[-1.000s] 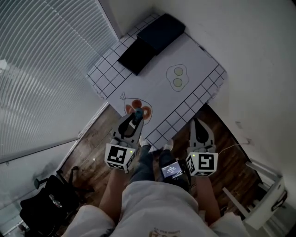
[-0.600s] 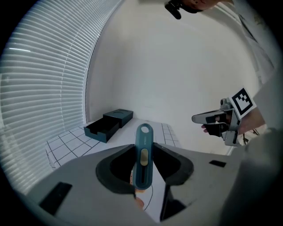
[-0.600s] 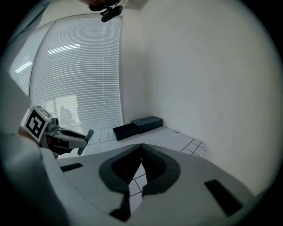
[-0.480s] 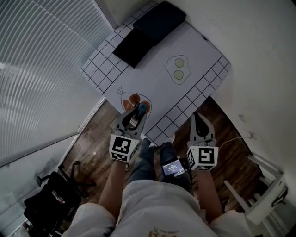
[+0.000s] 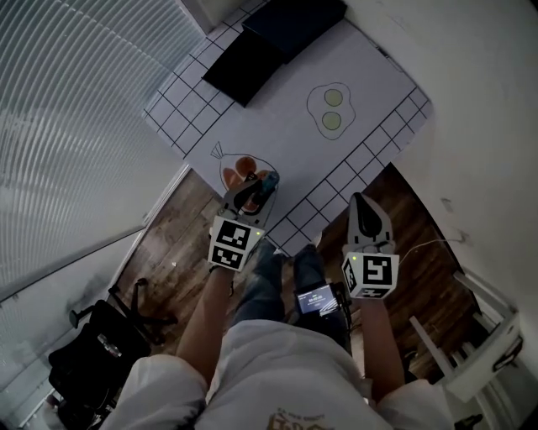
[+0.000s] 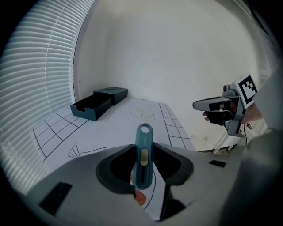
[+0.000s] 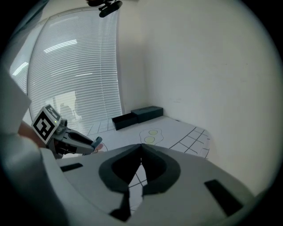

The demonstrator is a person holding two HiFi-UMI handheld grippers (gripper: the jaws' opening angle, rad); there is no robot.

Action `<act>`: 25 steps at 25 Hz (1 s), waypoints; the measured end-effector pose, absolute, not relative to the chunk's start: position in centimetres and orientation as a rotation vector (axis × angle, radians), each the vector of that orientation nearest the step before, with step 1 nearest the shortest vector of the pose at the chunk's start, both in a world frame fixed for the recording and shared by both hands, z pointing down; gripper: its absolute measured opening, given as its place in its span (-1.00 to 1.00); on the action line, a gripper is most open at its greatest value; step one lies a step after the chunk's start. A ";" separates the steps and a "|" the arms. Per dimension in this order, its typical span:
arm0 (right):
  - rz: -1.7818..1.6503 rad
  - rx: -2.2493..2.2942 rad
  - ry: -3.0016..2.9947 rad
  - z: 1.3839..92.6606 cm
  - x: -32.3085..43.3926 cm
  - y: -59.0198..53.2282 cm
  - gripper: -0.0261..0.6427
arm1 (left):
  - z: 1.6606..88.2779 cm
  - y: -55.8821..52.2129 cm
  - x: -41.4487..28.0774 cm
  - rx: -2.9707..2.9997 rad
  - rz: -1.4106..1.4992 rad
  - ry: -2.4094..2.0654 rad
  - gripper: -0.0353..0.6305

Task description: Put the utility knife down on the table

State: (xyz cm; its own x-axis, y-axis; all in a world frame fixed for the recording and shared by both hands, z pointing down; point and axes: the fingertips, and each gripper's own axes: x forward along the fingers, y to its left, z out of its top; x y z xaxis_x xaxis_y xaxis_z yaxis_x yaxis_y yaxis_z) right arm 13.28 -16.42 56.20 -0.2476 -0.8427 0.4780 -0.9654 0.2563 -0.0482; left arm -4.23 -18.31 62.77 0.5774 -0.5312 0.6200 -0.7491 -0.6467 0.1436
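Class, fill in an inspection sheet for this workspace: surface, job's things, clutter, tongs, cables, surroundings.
Surface: white table cover, grid border, egg drawing, orange drawing.
Job's things: teal utility knife, held over the near edge, not yet down.
Clutter: dark box and open tray at far end.
Tongs: left tongs shut on the knife; right tongs shut, empty.
Cables: thin white cable on wooden floor, person's right.
Surroundings: blinds, black bag.

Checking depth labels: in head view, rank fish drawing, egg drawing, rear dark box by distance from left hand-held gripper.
1. fish drawing, just beneath left hand-held gripper
2. egg drawing, mid-table, right
3. rear dark box, far edge
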 end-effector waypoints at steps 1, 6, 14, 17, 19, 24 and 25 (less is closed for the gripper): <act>0.483 1.650 -2.177 56.5 13.2 -16.4 -0.90 | 63.2 -18.3 -4.2 2.413 0.783 -1.028 -0.49; 0.510 1.650 -2.163 57.4 13.5 -16.0 -0.90 | 64.9 -18.4 -3.5 2.401 0.885 -0.988 -0.49; 0.549 1.641 -2.147 58.7 13.6 -15.7 -0.90 | 66.4 -18.4 -3.0 2.389 0.957 -0.937 -0.48; 0.565 1.630 -2.139 59.6 13.5 -15.7 -0.90 | 66.7 -18.5 -2.9 2.387 0.965 -0.935 -0.49; 0.578 1.622 -2.134 60.2 13.4 -15.8 -0.90 | 66.8 -18.6 -2.8 2.385 0.964 -0.935 -0.49; 0.605 1.615 -2.122 61.3 13.5 -16.1 -0.90 | 66.9 -18.7 -2.5 2.417 0.944 -0.937 -0.48; 0.611 1.619 -2.116 61.5 13.6 -16.1 -0.90 | 66.6 -18.8 -2.4 2.432 0.925 -0.943 -0.48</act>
